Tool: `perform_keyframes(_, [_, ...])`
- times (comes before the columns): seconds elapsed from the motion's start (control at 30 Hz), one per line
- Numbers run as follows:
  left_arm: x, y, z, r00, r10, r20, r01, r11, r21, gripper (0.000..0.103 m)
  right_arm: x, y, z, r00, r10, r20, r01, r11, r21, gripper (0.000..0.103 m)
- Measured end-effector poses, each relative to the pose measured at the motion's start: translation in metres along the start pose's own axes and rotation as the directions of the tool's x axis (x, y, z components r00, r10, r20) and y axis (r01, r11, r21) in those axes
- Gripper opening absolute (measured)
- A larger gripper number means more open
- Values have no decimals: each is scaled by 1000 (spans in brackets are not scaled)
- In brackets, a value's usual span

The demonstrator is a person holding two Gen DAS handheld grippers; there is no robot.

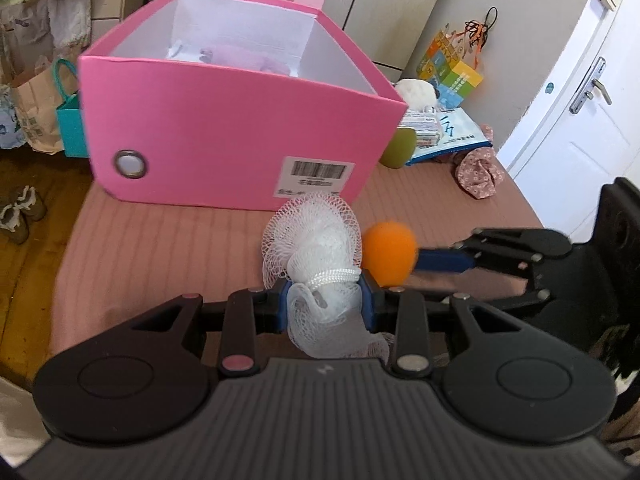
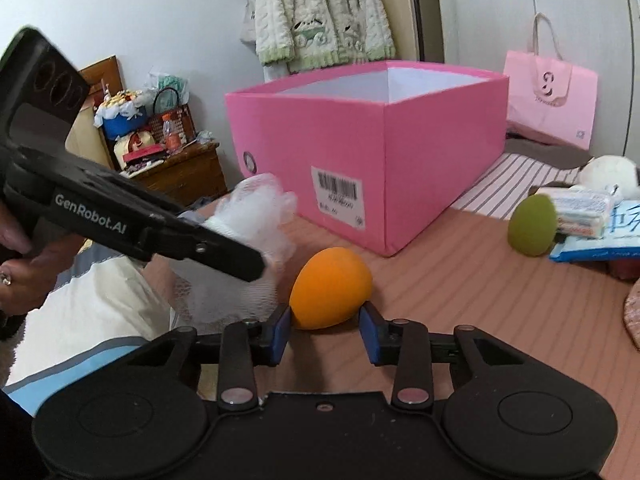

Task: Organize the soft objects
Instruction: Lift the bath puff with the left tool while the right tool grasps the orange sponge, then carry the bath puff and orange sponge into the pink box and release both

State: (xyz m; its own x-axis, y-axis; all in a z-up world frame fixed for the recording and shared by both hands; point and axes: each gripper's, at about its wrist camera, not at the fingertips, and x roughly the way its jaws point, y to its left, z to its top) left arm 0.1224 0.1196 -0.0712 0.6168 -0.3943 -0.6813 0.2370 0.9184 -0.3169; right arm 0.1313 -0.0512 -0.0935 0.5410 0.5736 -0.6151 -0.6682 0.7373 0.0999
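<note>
While the left gripper [image 1: 324, 300] has its fingers clamped on a white mesh bath pouf [image 1: 316, 240], the right gripper [image 2: 324, 334] has its fingers parted around an orange egg-shaped sponge [image 2: 330, 288], not visibly pressing it. Both lie mid-bed [image 1: 160, 248], just before the open pink fabric box [image 1: 240, 132], with bare mat toward the left edge.

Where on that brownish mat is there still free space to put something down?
Bare mat lies between the pink box, the orange sponge and the green sponge. It is crowded near that green sponge, beside packets and a white plush.
</note>
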Motion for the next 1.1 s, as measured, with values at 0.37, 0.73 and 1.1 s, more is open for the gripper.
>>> perform_keyframes(0.37, [-41,14,7,996,-58,-73,59,998,8,32,-30,24,11,998,-59,-24,57,996,-70,42])
perform_keyframes(0.73, [-93,9,67,996,-17,87,8,994,107,32,-58,30,78,990,-33,134,45,995,-88,42])
perform_keyframes(1.1, [-53,9,149,985,74,156,-98,984,151,32,-22,-1,164,976,-133,174,152,983,-101,42])
